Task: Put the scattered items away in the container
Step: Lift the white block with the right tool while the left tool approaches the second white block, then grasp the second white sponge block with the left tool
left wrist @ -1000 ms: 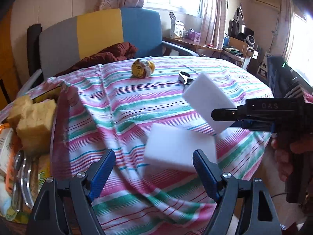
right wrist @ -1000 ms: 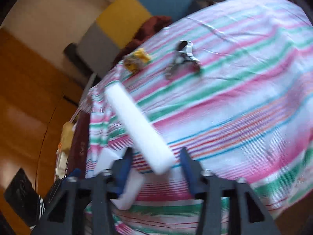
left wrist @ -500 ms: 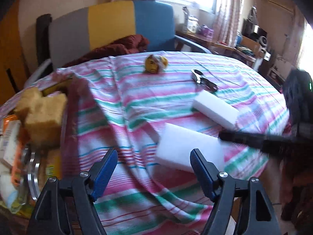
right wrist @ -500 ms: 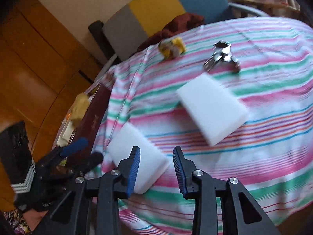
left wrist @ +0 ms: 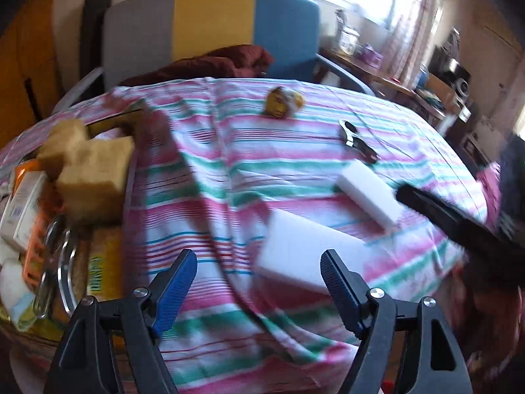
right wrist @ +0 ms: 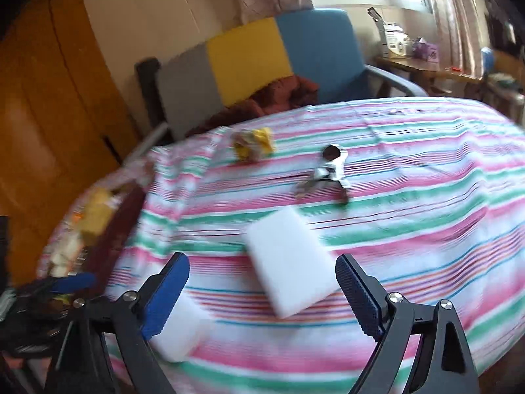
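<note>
Since half a second ago, the right tool has spread its blue-padded jaws from nearly shut to wide, and the white sponge block it was carrying a second ago is lying flat on the striped cloth. Going from the left, the container is sitting at the left edge of the tabletop, already heaped with yellow sponges, small boxes and packets, its dark rim standing against the cloth. The left tool is hovering low over the near edge with its jaws wide and nothing between them, pointing across the tabletop. Just ahead of its right finger, a second white sponge block is resting flat near the cloth's near edge. Beyond it, the first block is lying at an angle, close beside it; whether the two are touching cannot be told through the blur. The right tool is reaching in from the right edge as a dark bar, its tip just over that block. Farther back, a pair of scissors and a yellow wrapped item are lying well apart from the blocks. Between the blocks and the container, the striped cloth is lying bare, rumpled in folds. Behind the tabletop, a grey, yellow and blue chair is standing close to the far edge.
</note>
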